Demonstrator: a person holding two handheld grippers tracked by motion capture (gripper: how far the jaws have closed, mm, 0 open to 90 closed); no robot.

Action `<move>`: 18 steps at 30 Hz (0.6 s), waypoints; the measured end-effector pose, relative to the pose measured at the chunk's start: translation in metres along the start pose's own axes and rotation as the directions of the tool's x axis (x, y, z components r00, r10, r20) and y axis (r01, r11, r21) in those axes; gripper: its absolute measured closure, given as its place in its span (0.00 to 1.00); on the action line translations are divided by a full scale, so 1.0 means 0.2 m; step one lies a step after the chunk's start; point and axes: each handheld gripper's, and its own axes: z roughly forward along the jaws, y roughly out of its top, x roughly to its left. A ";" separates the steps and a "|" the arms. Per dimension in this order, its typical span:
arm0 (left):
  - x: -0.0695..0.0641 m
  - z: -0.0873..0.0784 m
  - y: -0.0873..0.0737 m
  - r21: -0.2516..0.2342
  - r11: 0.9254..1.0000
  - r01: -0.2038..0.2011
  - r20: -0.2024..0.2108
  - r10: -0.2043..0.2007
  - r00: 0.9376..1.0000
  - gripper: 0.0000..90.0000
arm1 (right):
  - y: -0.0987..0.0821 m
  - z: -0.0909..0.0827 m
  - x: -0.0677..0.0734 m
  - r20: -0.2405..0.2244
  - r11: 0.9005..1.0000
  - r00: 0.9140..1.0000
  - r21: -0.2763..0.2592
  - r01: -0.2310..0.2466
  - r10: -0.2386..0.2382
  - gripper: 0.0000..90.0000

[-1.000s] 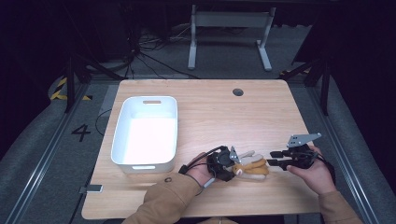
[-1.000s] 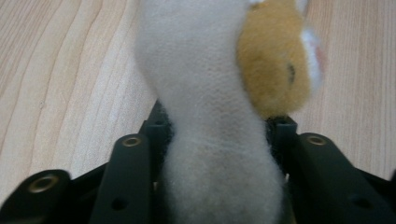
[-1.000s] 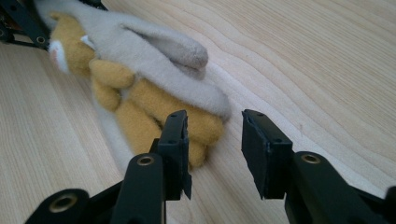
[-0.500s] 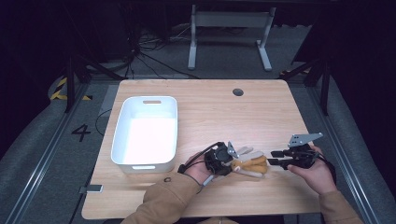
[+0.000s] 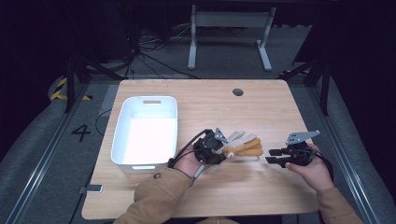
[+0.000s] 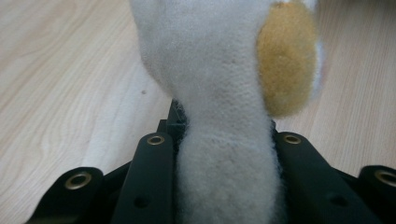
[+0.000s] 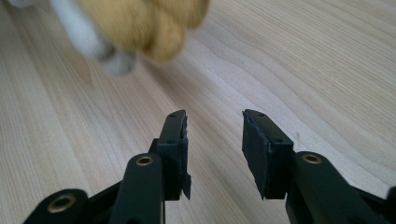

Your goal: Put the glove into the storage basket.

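A white and yellow-orange plush toy [image 5: 245,146] hangs just above the wooden table [image 5: 233,196], near its front middle. My left gripper [image 5: 224,152] is shut on the toy's white part; its jaws have just been closing with the plush between them. In the left gripper view the white fabric [image 6: 210,60] is squeezed between the two black jaws of my left gripper [image 6: 224,140], with a yellow patch at the upper right. My right gripper [image 5: 273,156] stands open a little to the toy's right, apart from it. The right gripper view has open jaws on my right gripper [image 7: 215,126] over bare wood, with the blurred toy [image 7: 154,23] at the top.
A white plastic bin [image 5: 144,100] stands on the left half of the table, close to my left hand. A round cable hole [image 5: 238,92] sits near the far edge. Metal frame legs and cables lie on the floor beyond the table.
My left gripper has risen with the plush toy, lifting it off the wood and drawing it slightly away from the right gripper. The right gripper has stayed put.
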 end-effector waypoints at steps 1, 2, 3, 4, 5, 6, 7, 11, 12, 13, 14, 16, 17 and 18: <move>0.01 -0.02 0.00 -0.003 1.000 0.005 -0.002 -0.005 1.000 0.79 | 0.00 0.00 0.00 -0.002 1.000 1.000 0.002 -0.001 0.001 0.68; 0.01 -0.04 0.01 -0.012 1.000 0.012 -0.004 -0.012 1.000 0.79 | 0.00 0.01 0.00 -0.002 1.000 1.000 0.002 0.001 -0.001 0.68; 0.01 -0.04 0.01 -0.012 1.000 0.012 -0.004 -0.012 1.000 0.79 | 0.01 0.01 0.00 -0.002 1.000 1.000 0.003 0.000 0.000 0.68; 0.03 -0.07 0.01 -0.023 0.999 0.023 -0.003 -0.023 1.000 0.79 | 0.01 0.01 -0.01 -0.004 1.000 1.000 0.001 0.002 -0.002 0.68; 0.03 -0.09 0.01 -0.028 0.999 0.028 -0.009 -0.028 1.000 0.79 | 0.01 0.01 -0.01 -0.006 1.000 1.000 0.004 0.001 -0.001 0.68; 0.04 -0.10 0.01 -0.036 0.999 0.031 -0.017 -0.032 0.999 0.79 | 0.01 0.02 -0.01 -0.006 1.000 1.000 0.005 0.000 0.000 0.68; 0.04 -0.10 0.01 -0.036 0.999 0.031 -0.017 -0.032 0.999 0.79 | 0.01 0.02 -0.01 -0.007 1.000 1.000 0.003 0.003 -0.003 0.68; 0.06 -0.17 0.02 -0.054 0.997 0.054 -0.030 -0.055 0.998 0.79 | 0.02 0.03 -0.02 -0.011 1.000 1.000 0.006 0.003 -0.002 0.68; 0.07 -0.21 0.02 -0.066 0.993 0.094 -0.024 -0.096 0.995 0.79 | 0.02 0.04 -0.03 -0.013 1.000 1.000 0.006 0.004 -0.004 0.68; 0.07 -0.21 0.02 -0.066 0.993 0.094 -0.024 -0.096 0.995 0.79 | 0.03 0.05 -0.03 -0.016 1.000 1.000 0.006 0.001 -0.001 0.68; 0.09 -0.24 0.01 -0.079 0.991 0.106 -0.039 -0.110 0.993 0.79 | 0.03 0.05 -0.03 -0.020 1.000 1.000 0.005 0.006 -0.006 0.68; 0.09 -0.26 0.01 -0.083 0.990 0.116 -0.046 -0.121 0.992 0.79 | 0.04 0.06 -0.04 -0.021 1.000 1.000 0.007 0.002 -0.002 0.68; 0.10 -0.28 0.01 -0.089 0.988 0.123 -0.054 -0.128 0.990 0.79 | 0.05 0.06 -0.04 -0.024 1.000 1.000 0.005 0.007 -0.007 0.68; 0.11 -0.32 0.00 -0.094 0.987 0.132 -0.071 -0.139 0.988 0.79 | 0.07 0.08 -0.05 -0.032 1.000 0.999 0.003 0.013 -0.013 0.68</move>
